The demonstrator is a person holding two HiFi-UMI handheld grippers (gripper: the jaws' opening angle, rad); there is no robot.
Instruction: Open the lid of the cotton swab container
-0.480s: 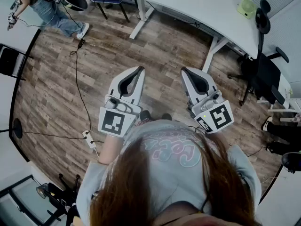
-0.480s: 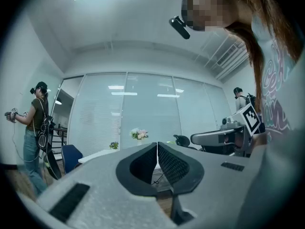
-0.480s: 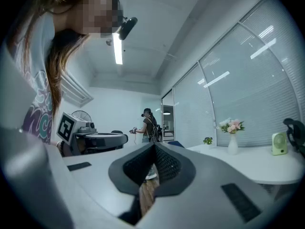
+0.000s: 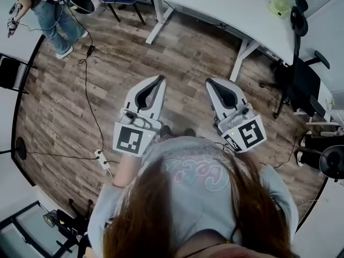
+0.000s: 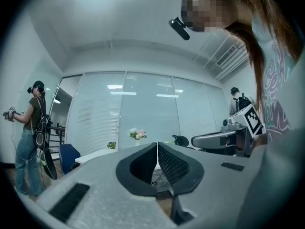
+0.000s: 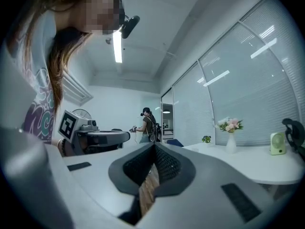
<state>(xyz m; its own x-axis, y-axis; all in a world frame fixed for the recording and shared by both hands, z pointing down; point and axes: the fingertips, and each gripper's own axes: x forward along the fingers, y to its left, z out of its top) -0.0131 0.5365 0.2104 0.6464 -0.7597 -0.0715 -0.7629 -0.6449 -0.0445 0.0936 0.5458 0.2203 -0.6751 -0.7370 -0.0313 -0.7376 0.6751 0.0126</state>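
I hold my left tongs (image 4: 159, 79) and my right tongs (image 4: 209, 81) side by side in front of my chest, above the wooden floor (image 4: 177, 52), both pointing toward 12 o'clock and a little apart from each other. In each gripper view the two dark ribbed pads meet at the tip, so both tongs are closed together with nothing between them. No view shows the cotton swab container, so I cannot tell where it is. At 12 to 1 o'clock in the head view runs a long white surface (image 4: 215, 4) with a small green fan (image 4: 280, 5) near its far right end, and the right gripper view shows a vase of flowers (image 6: 231, 136) standing on it too. A black office chair (image 4: 301, 85) stands at 3 o'clock. Another person (image 4: 54, 12) stands at 11 o'clock, and a black cable (image 4: 88, 90) trails across the floor from there toward a power strip (image 4: 102, 158) at 8 o'clock.
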